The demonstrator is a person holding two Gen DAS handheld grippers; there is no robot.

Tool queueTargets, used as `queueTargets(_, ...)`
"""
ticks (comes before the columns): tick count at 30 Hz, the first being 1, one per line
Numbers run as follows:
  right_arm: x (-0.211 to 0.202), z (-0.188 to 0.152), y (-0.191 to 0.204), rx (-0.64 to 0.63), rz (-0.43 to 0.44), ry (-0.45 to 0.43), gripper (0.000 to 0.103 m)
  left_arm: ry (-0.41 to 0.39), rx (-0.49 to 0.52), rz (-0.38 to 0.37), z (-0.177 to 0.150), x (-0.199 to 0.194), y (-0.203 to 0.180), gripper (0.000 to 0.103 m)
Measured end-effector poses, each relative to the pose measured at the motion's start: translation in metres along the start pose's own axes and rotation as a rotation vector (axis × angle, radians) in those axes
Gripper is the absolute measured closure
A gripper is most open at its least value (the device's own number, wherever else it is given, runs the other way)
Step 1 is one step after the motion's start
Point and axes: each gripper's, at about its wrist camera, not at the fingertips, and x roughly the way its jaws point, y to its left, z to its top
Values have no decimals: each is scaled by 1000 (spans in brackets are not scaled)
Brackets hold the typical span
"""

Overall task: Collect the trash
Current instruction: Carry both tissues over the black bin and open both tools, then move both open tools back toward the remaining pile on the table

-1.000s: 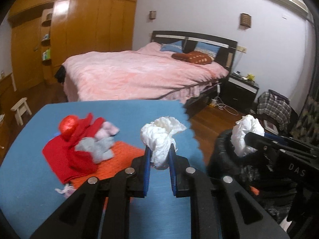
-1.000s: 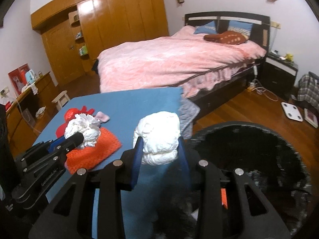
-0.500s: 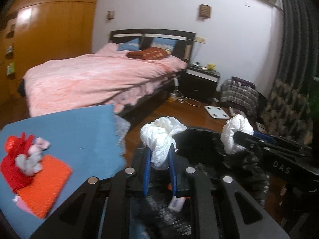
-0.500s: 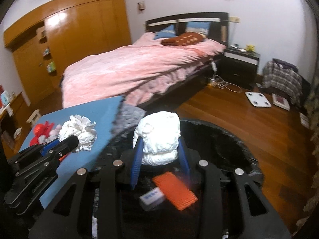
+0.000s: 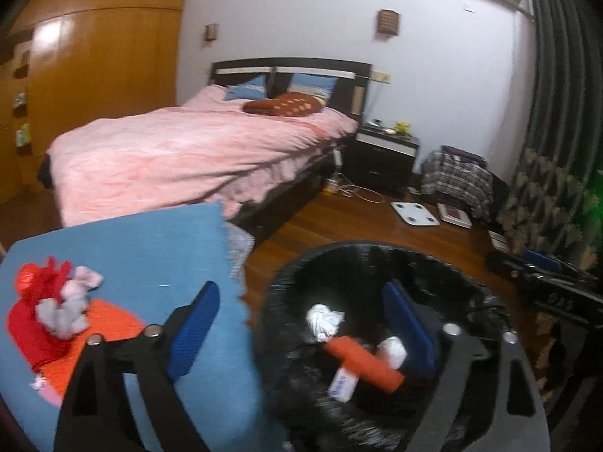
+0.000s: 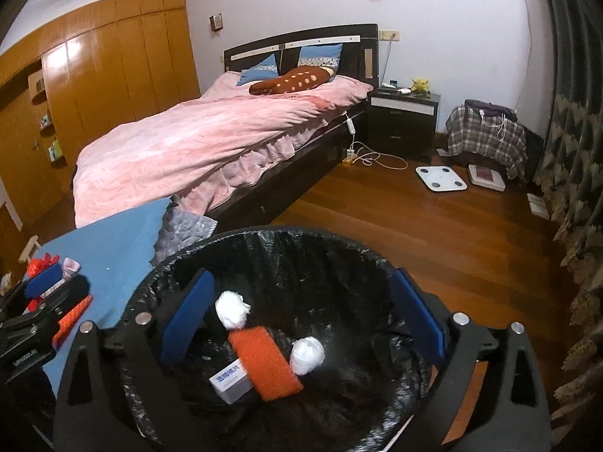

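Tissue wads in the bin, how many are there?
2. One tissue wad lies left of the orange sponge in the bin; the other lies to its right. More may be hidden underneath.

The left gripper [image 5: 301, 309] is matte black, with two broad arms pierced by tapered slots and tipped with ribbed blue pads [image 5: 194, 329]. Round silver screws [image 5: 152, 330] sit at the finger joints. The right gripper [image 6: 301, 310] matches it; at nine o'clock in its view, white lettering marks the other's black body.
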Motion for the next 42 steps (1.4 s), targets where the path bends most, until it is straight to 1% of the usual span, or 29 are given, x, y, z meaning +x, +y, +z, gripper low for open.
queueTargets(3,1,3,15,-27,26,1,8,3,-26,50,-5,-10,21,11)
queueTargets(6,1,5,38,-56,57,6,7,3,-61,96,-12,-22,47,10)
queueTargets(14,5,4,112,-132,179,27,7,-6,-108,228,-32,-54,104,9)
queueTargets(17,9,0,147,-164,234,41,7,-10,-136,284,-39,-66,131,9)
queueTargets(23,18,-11,202,-228,318,62,7,-5,-175,376,-54,-83,175,9)
queueTargets(28,28,-23,234,-268,353,88,7,21,-216,438,-75,-90,207,9)
queueTargets(35,52,-38,271,-313,372,117,7,52,-249,491,-96,-89,235,9)
queueTargets(42,71,-54,299,-358,391,147,7,81,-268,491,-109,-81,248,9)
